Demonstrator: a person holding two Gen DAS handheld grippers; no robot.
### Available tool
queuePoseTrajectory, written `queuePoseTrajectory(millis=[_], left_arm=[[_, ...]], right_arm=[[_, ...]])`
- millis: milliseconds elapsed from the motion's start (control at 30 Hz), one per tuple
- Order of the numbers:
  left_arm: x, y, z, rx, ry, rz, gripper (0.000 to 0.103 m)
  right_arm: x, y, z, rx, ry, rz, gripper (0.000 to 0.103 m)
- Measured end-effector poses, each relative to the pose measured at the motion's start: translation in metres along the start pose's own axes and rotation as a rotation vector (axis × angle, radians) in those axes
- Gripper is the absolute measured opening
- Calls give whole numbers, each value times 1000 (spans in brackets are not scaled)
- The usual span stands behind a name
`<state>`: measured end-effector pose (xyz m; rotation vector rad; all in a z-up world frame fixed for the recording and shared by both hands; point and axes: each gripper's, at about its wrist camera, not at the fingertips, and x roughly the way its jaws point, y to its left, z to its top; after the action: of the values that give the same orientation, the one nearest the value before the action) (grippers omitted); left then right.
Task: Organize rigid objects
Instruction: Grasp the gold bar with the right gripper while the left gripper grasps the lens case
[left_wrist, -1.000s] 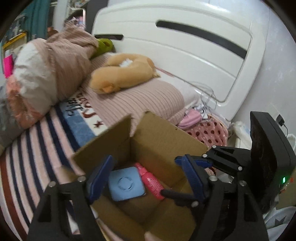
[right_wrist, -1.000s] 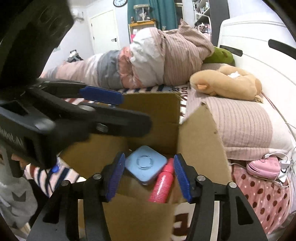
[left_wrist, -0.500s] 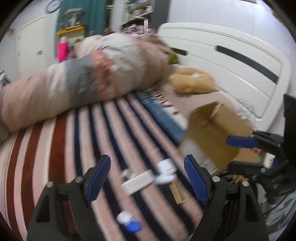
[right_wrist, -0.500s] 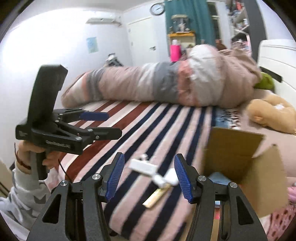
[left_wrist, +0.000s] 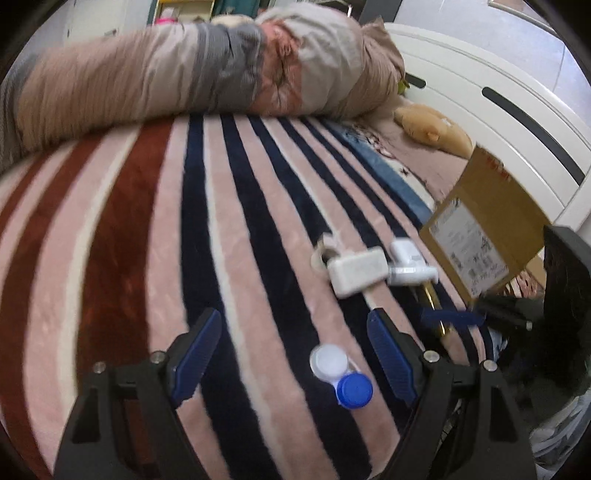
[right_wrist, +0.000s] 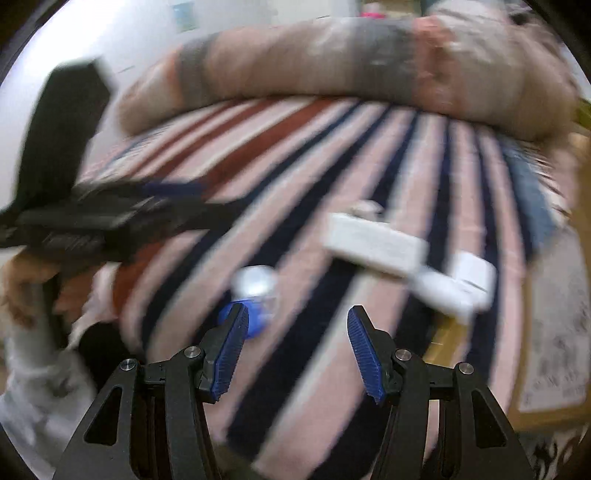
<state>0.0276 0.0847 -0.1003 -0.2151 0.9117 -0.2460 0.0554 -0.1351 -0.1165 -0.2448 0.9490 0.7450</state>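
Note:
A contact-lens case (left_wrist: 341, 374) with one white and one blue cap lies on the striped blanket (left_wrist: 122, 229), between my left gripper's (left_wrist: 295, 354) open, empty fingers. Farther off lie a white rectangular block (left_wrist: 356, 271), a white plug-like part (left_wrist: 408, 264) and a thin gold stick (left_wrist: 434, 306). The cardboard box (left_wrist: 484, 229) stands at the right. In the blurred right wrist view my right gripper (right_wrist: 295, 350) is open and empty above the blanket, with the lens case (right_wrist: 251, 299) just ahead to the left and the white block (right_wrist: 373, 243) ahead to the right.
A rolled quilt (left_wrist: 207, 66) lies across the far side of the bed. A tan plush toy (left_wrist: 432, 129) and the white headboard (left_wrist: 498, 103) are at the right. The other gripper (left_wrist: 565, 295) shows at the right edge of the left wrist view.
Both grippers have swung away from the box, where a blue square item and pink tube lay, and lowered over the striped blanket. The small loose objects now lie close in front of them.

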Motion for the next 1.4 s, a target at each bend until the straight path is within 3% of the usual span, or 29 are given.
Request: queuePoseTrajectory(millis=[133, 267, 400, 467, 500, 667, 800, 1233, 1400], left_arm=[[23, -6, -23, -34, 58, -50, 79], [33, -22, -37, -28, 52, 9, 79], [37, -40, -47, 33, 31, 67, 72], [41, -48, -51, 72, 25, 110, 60], [42, -53, -53, 101, 20, 151, 57], [40, -51, -54, 117, -4, 155, 34], [39, -44, -52, 115, -17, 111, 31], [26, -35, -45, 46, -61, 64, 31], [5, -39, -33, 52, -104, 70, 31]], right_arm=[[-9, -23, -13, 122, -86, -216, 52], [-2, -39, -25, 186, -51, -328, 52], [14, -54, -32, 264, -21, -274, 51], [18, -57, -33, 262, -33, -285, 37], [18, -57, -34, 257, -35, -289, 23], [17, -51, -33, 226, -23, -270, 14], [-1, -38, -48, 177, -9, -201, 14], [8, -36, -38, 87, -11, -249, 14], [-16, -25, -24, 33, -84, -241, 14]])
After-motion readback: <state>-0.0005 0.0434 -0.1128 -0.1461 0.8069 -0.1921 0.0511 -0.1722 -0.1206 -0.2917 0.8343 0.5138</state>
